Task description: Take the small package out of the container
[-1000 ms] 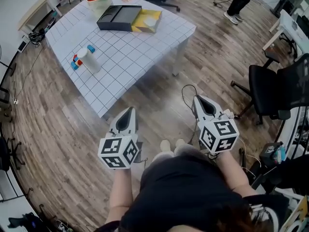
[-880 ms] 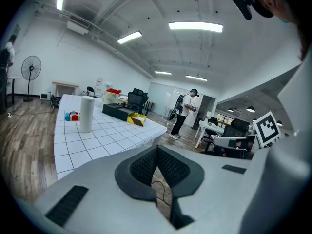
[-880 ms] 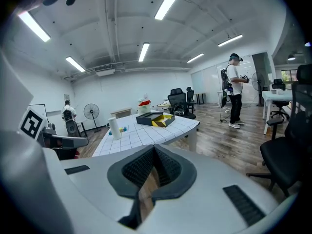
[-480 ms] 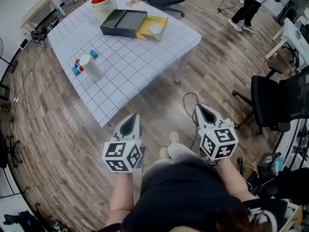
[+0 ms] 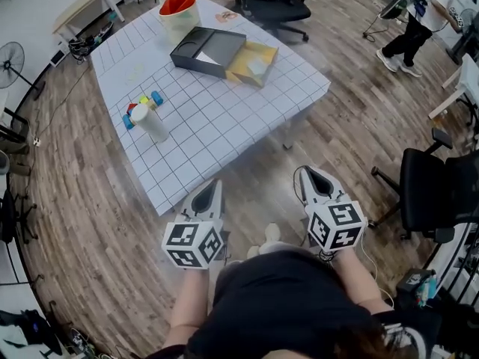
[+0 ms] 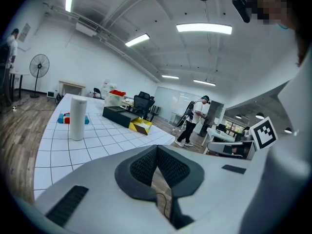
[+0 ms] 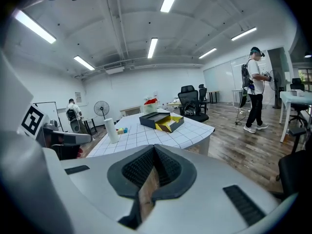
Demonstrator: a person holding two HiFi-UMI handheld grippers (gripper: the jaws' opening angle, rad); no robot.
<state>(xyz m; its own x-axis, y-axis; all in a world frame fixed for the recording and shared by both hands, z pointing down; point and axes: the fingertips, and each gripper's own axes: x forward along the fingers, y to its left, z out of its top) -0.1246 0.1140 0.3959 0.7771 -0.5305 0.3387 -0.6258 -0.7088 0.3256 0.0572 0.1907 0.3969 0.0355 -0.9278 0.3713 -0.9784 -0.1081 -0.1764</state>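
A dark grey open box [image 5: 209, 51] lies at the far side of the white gridded table [image 5: 224, 118]. An open yellow box [image 5: 254, 62] sits against its right side with a small pale package [image 5: 258, 67] inside. Both boxes also show in the left gripper view [image 6: 117, 115] and the right gripper view [image 7: 161, 121]. My left gripper [image 5: 212, 189] is over the wooden floor just short of the table's near edge, shut and empty [image 6: 157, 147]. My right gripper [image 5: 310, 176] is beside it to the right, off the table's near right side, also shut with nothing in it [image 7: 154, 147].
A white cylinder [image 5: 150, 123] stands on the table's left part beside several small coloured blocks [image 5: 142, 105]. A white bucket with something red in it [image 5: 179, 7] is at the far edge. Office chairs [image 5: 277, 2] [image 5: 441, 193] stand around, and a person [image 5: 419, 17] is at the far right.
Both grippers and the head camera have moved forward toward the table, which now fills more of the view. Both grippers stay shut and empty.
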